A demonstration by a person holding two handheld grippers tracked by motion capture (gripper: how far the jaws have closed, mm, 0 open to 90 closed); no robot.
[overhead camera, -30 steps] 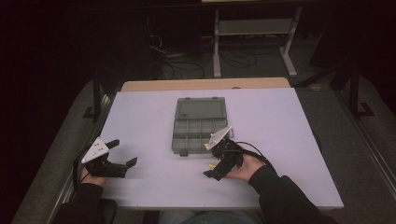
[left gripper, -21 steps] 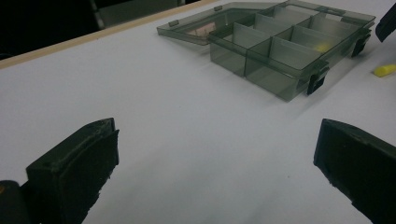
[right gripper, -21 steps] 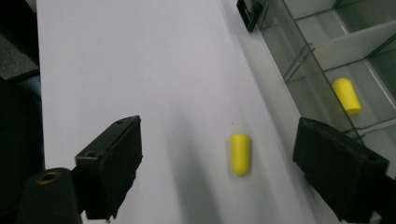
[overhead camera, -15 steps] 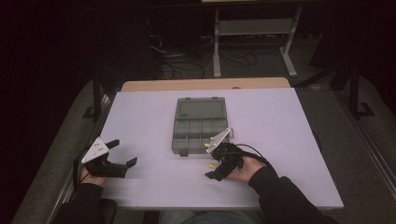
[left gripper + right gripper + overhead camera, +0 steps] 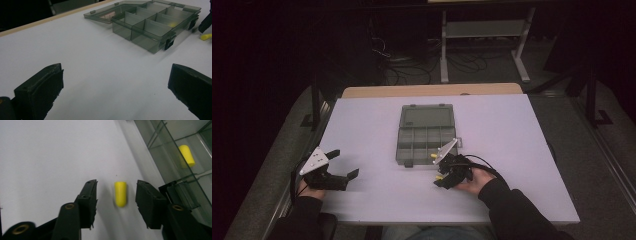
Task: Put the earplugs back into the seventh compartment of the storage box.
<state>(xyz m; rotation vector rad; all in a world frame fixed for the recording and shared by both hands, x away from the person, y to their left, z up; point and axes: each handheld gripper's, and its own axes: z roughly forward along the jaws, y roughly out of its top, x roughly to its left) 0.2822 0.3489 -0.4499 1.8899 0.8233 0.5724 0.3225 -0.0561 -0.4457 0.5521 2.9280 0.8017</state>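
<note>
A smoky clear organiser box lies open at the table's middle, lid folded back on the far side. One yellow foam plug rests in a front compartment. A second yellow plug lies on the white table just in front of the box. My right gripper is open, with one jaw on each side of this plug and neither touching it. In the high view that gripper sits off the box's front right corner. My left gripper rests wide open near the table's left edge with nothing between its jaws.
The white table top has bare room on both sides of the box. The box's black latches stick out at its front edge. Beyond the table are a wooden strip, cables and a metal stand on the dark floor.
My right gripper has shifted slightly over the loose yellow plug. The left gripper and the box have not moved.
</note>
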